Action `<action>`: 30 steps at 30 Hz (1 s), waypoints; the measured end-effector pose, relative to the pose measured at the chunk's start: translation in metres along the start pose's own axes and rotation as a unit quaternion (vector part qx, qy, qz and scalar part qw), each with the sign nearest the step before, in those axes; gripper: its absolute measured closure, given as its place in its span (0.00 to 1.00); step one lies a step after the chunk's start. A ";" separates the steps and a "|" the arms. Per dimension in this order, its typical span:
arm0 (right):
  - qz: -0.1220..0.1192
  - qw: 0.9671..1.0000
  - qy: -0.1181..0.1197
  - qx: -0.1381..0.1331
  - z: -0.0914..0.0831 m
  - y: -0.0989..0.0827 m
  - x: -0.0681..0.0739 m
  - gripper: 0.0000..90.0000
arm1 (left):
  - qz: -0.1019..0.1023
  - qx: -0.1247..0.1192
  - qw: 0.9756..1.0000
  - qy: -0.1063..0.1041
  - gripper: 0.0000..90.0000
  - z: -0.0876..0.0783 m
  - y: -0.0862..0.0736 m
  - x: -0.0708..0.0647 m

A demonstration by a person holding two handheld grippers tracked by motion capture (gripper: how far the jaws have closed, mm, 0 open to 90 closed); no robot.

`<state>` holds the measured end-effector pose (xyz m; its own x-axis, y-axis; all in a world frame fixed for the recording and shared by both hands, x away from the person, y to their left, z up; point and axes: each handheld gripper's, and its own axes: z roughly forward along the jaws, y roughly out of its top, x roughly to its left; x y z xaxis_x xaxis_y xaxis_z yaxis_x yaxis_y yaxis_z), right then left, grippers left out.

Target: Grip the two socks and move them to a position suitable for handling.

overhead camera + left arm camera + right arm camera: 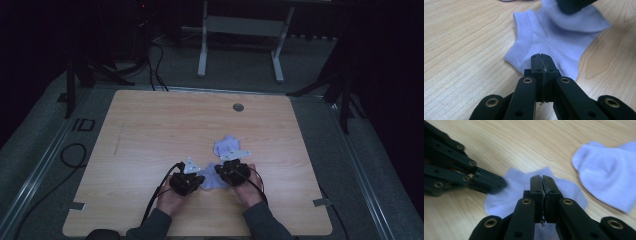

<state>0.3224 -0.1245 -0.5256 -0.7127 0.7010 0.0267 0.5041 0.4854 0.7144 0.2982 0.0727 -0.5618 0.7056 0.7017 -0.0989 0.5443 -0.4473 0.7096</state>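
Item one, high view: wooden table (150,130) under dim light, with your two hands entering from six o'clock. Your left gripper (186,181) and your right gripper (233,171) sit close together at the near centre of the tabletop. A pale lilac sock (212,181) lies flat between them, touched by both. A second sock (227,145) of the same colour lies crumpled just beyond, at about twelve o'clock from your right gripper. A small round grommet (238,107) is set into the far part of the tabletop.

Item two, left gripper view: your left gripper (541,57) has its jaws pressed fully together, tips over the near edge of the flat sock (554,37); whether fabric is pinched between them you cannot tell. The ribbed cuff (524,32) lies at eleven o'clock. The dark tip of your right gripper (574,5) presses on the sock at one o'clock.

Item three, right gripper view: your right gripper (541,178) likewise has its jaws closed tight over the flat sock (516,182), grip on cloth unclear. Your left gripper (491,183) reaches in from nine o'clock, its tip on the sock. The crumpled sock (606,175) lies at two o'clock, apart from the flat one.
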 end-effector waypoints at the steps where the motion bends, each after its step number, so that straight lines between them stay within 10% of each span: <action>1: 0.005 1.000 0.000 -0.002 -0.002 -0.002 -0.003 0.98 | 0.001 0.001 1.000 0.000 1.00 0.000 0.000 0.000; 30: 0.068 0.997 -0.038 -0.001 -0.047 -0.055 -0.049 0.97 | 0.001 0.000 1.000 -0.002 1.00 0.000 0.000 0.001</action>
<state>0.3065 -0.2097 -0.5336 -0.5985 0.7980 0.0701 0.5923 0.3819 0.7095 0.2987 0.0737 -0.5619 0.7088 0.6982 -0.1006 0.5432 -0.4493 0.7093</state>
